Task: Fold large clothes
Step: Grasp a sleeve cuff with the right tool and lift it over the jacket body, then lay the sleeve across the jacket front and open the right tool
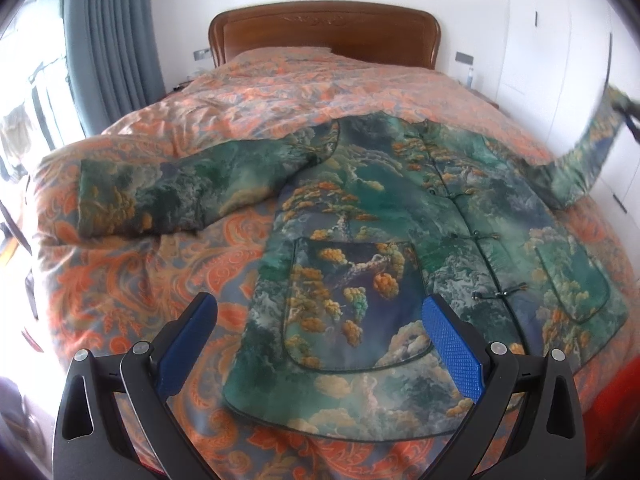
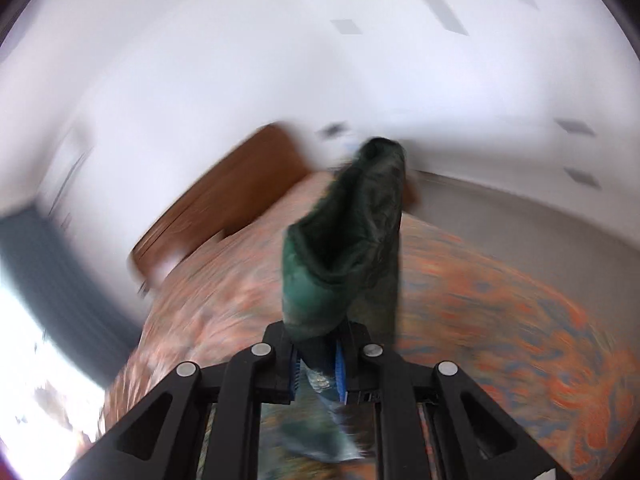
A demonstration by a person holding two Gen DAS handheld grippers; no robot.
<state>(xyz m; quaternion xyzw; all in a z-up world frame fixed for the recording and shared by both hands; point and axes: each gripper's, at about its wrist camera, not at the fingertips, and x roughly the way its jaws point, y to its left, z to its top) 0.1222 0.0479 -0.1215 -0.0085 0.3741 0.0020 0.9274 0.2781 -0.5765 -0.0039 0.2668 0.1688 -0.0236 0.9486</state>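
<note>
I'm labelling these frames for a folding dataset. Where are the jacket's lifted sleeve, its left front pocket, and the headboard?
lifted sleeve (image 2: 344, 248): right wrist view, on the green cuff lining.
left front pocket (image 1: 352, 300): left wrist view, middle of the patch.
headboard (image 1: 324, 28): left wrist view, centre of the wooden panel.

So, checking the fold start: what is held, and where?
Right gripper pinches the jacket's sleeve at its cuff end; left gripper holds nothing.
</note>
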